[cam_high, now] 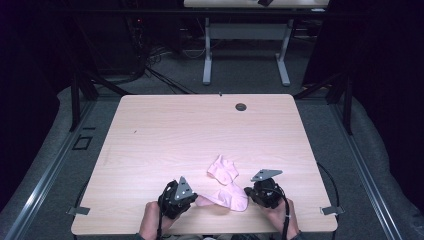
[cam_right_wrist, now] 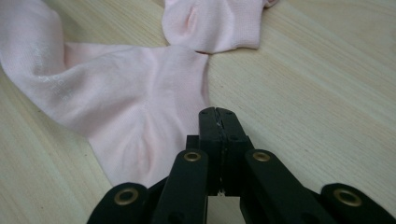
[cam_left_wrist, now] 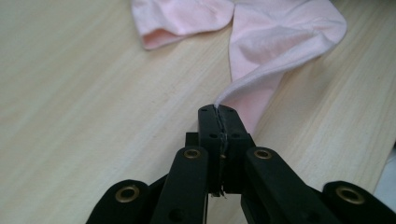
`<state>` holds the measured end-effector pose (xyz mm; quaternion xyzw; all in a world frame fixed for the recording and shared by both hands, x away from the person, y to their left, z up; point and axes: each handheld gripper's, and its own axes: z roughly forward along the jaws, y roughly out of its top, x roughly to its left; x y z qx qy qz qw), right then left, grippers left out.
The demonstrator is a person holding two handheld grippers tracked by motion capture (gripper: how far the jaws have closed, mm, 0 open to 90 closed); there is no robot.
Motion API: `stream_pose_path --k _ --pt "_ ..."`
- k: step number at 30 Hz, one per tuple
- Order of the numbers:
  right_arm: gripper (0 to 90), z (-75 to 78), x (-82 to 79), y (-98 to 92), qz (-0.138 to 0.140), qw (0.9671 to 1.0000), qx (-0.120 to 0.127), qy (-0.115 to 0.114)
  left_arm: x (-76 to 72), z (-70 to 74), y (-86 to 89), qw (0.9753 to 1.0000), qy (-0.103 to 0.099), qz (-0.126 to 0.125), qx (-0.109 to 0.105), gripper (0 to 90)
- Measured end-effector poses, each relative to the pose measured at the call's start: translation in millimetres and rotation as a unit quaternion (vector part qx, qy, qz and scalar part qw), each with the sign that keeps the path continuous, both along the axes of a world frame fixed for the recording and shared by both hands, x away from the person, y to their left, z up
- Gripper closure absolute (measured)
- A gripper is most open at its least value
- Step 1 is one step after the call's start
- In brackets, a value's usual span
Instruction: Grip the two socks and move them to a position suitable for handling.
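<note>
While both forearms enter from the near edge of the table [cam_high: 165, 130], held low and angled inward toward each other, with a hand behind each gripper. Left gripper [cam_high: 192, 198] near the front edge, left of centre, pointing right toward the nearer pink sock [cam_high: 231, 196]. Jaws pressed together on a pinched tip of that sock; seen in the left gripper view [cam_left_wrist: 218, 109] with a thin edge of pink fabric caught in the seam between them and the cloth rising from the tabletop up to the jaw tips. Right gripper [cam_high: 248, 191] at the sock's other end, pointing left, its grey three-cornered plate uppermost. Jaws there brought fully together as well, in the right gripper view [cam_right_wrist: 218, 112] lying at the sock's edge [cam_right_wrist: 116, 112]; cannot tell whether any fabric is caught between them.

Two grippers, two hands, two pink socks. Nearer sock stretched between the grippers, close to the front edge. Second pink sock [cam_high: 222, 170] just behind it, crumpled, touching or nearly touching the first at one corner, free of both grippers. One small dark round grommet [cam_high: 241, 106] near the far edge, well apart from the socks.
</note>
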<state>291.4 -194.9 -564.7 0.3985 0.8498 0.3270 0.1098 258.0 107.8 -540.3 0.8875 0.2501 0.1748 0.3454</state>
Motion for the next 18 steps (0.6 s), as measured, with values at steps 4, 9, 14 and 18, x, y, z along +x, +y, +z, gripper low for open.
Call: stream_pose_path --k 4,9,14,18 --pt "89.9 0.1 -5.2 -2.5 -0.002 1.0 -0.005 -0.001 -11.4 1.8 0.4 0.9995 -0.007 -0.014 0.027 88.6" --pt "73.3 5.1 -1.0 -1.7 0.01 0.9998 0.016 -0.004 -12.3 -4.9 10.0 0.9984 0.056 0.003 -0.003 69.9" --pt "61.1 5.3 13.3 12.9 0.056 0.998 0.023 0.015 -4.7 -6.6 16.3 0.9964 0.076 0.024 -0.029 59.4" --pt "65.0 -0.5 20.6 27.2 0.076 0.9967 0.009 0.028 4.9 -13.8 10.7 0.9947 0.095 0.017 -0.034 64.8"
